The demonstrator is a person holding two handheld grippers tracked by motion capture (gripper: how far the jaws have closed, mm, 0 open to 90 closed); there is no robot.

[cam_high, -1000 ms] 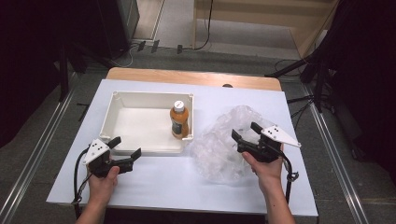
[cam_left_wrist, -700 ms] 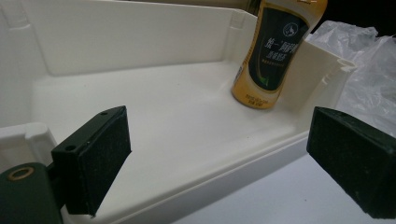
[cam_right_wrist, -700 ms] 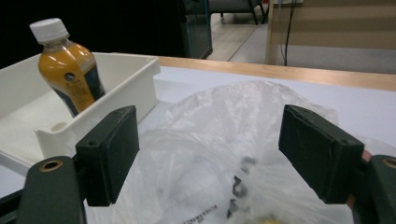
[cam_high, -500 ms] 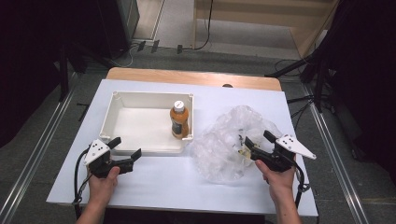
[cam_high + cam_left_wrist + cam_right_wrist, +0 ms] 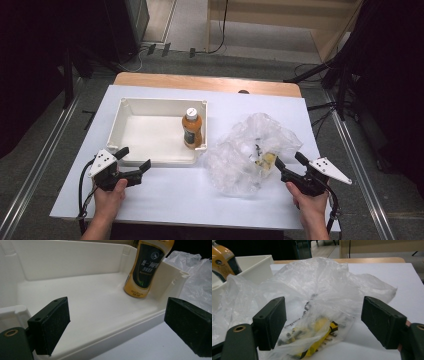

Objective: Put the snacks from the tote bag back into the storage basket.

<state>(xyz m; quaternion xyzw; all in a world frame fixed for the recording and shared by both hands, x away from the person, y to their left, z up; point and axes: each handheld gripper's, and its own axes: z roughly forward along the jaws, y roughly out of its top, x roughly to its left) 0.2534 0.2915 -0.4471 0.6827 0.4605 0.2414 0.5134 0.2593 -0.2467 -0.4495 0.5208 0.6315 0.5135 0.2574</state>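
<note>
Plastic bag [image 5: 252,152], clear & crumpled w/ a yellow packet [image 5: 319,340] inside, lies on the table [image 5: 165,190] right of centre, just ahead of the right gripper [image 5: 289,166], whose jaws are spread wide & hold nothing. Left gripper [image 5: 131,162] sits at near left, also spread & holding nothing, jaws against the near wall of the tray [image 5: 130,112]. Count: 1 bag, 1 white tray, 1 orange bottle [image 5: 192,128] upright in tray's near-right corner, 2 grippers.

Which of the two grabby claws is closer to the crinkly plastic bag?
The right gripper: its open jaws sit right at the clear plastic bag. The left gripper, also open, is by the white tray instead.
</note>
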